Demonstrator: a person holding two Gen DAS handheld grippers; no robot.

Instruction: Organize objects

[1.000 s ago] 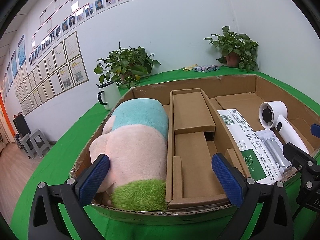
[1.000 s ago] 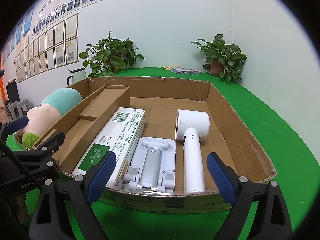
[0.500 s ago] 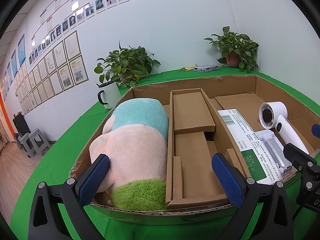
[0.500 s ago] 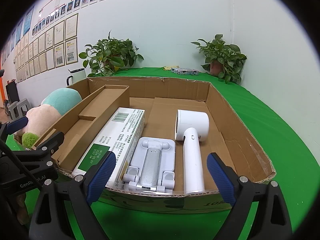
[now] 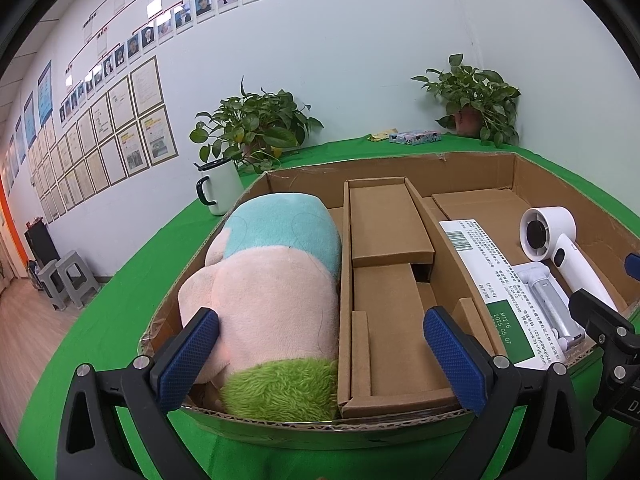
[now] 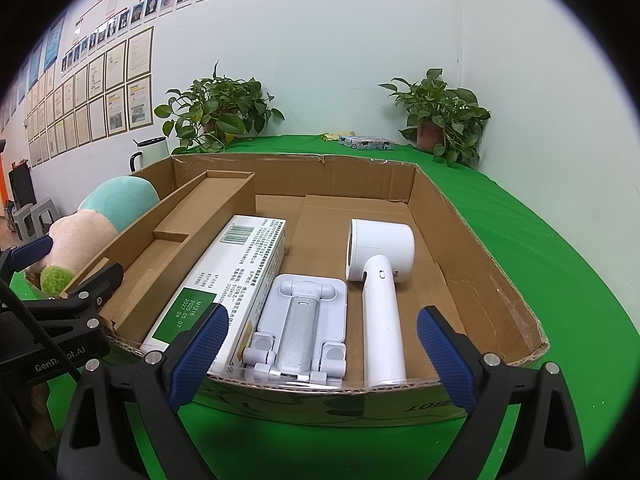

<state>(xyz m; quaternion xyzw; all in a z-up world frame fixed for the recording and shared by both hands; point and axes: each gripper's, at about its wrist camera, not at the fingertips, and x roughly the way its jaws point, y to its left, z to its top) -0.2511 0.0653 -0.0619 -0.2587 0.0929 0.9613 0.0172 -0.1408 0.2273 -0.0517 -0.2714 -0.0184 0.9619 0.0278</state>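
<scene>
A shallow cardboard box (image 5: pixel 472 164) (image 6: pixel 476 240) sits on the green table. A pink, teal and green plush toy (image 5: pixel 272 280) (image 6: pixel 100 220) lies in its left compartment, beside a cardboard insert (image 5: pixel 388 280). On the right lie a white and green carton (image 6: pixel 224 280) (image 5: pixel 500 292), a white folding stand (image 6: pixel 300 324) and a white hair dryer (image 6: pixel 380 280) (image 5: pixel 560 248). My left gripper (image 5: pixel 320 354) is open and empty at the box's near edge. My right gripper (image 6: pixel 320 358) is open and empty in front of the stand.
A white mug (image 5: pixel 218 192) stands left of the box, near a potted plant (image 5: pixel 256 132). A second plant (image 5: pixel 476 100) and a small patterned box (image 5: pixel 416 136) stand at the back. Grey stools (image 5: pixel 64 284) stand on the floor at left.
</scene>
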